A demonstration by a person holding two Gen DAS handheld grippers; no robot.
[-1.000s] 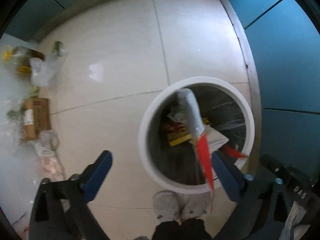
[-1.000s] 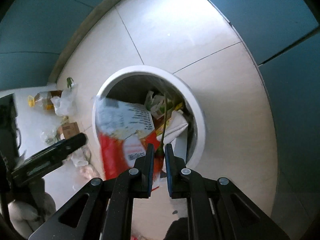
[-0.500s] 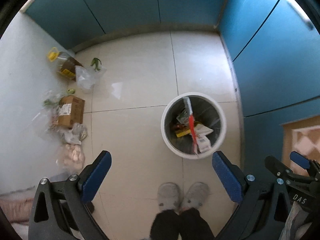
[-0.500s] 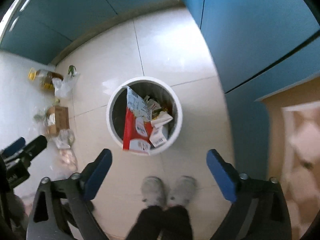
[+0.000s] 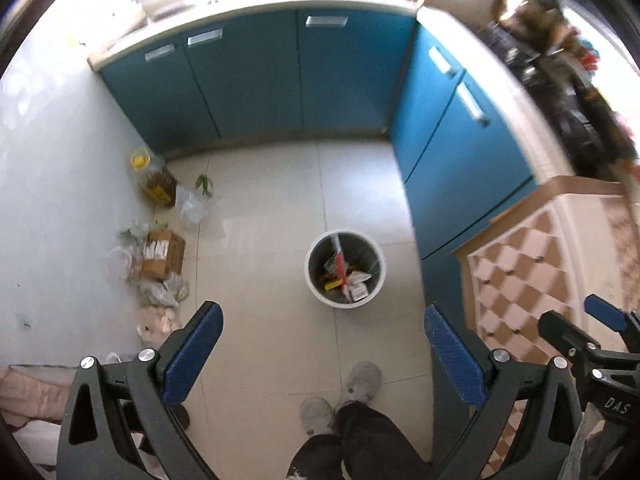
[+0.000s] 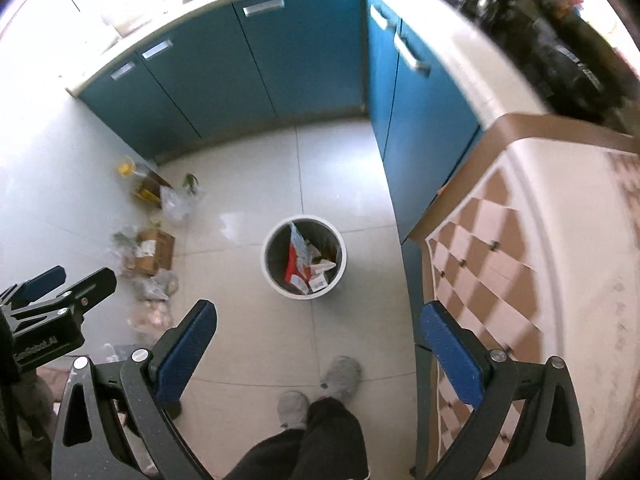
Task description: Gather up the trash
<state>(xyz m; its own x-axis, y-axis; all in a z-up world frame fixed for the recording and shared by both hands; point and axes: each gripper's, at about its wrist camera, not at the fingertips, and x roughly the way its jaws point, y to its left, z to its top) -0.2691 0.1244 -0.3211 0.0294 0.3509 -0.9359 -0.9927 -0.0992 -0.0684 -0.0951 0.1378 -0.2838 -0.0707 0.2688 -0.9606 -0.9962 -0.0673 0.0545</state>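
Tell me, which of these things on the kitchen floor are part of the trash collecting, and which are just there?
Part of the job:
- white trash bin, holding a red and white packet
- left gripper and right gripper, both open and empty

Just there, or perhaps next (hard to tell):
- cardboard box
- clear plastic bags
- yellow-capped oil bottle
- blue cabinets

Both wrist fisheye views look steeply down from high above the pale tiled floor (image 5: 276, 208), side by side, sharing the round white-rimmed trash bin (image 5: 345, 303) (image 6: 303, 293) and blue cabinets (image 5: 256, 80).
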